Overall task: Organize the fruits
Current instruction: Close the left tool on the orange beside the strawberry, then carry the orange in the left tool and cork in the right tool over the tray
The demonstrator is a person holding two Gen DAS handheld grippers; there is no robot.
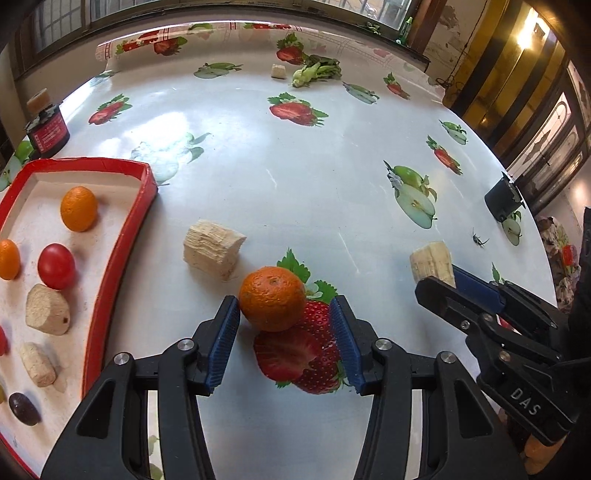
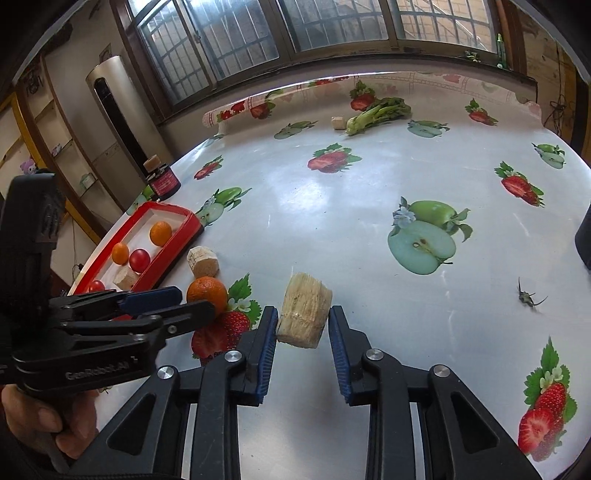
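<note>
Tangerine [image 1: 272, 298] sits low centre in the left wrist view, between our left gripper [image 1: 286, 343] pads, spread apart; we should close gently and carry it to the red tray [image 1: 125, 236] at left. Our right gripper [image 2: 302, 350] gapes around a pale chunk [image 2: 304, 310]. Glossy fruit-print tablecloth [image 1: 295, 166]; windows [image 2: 258, 29] run along the top.

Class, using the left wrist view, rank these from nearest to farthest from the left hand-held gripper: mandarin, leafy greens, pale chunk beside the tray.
1. mandarin, between the left hand-held gripper fingers.
2. pale chunk, just beyond, left, by the red tray.
3. leafy greens, far table edge.
</note>
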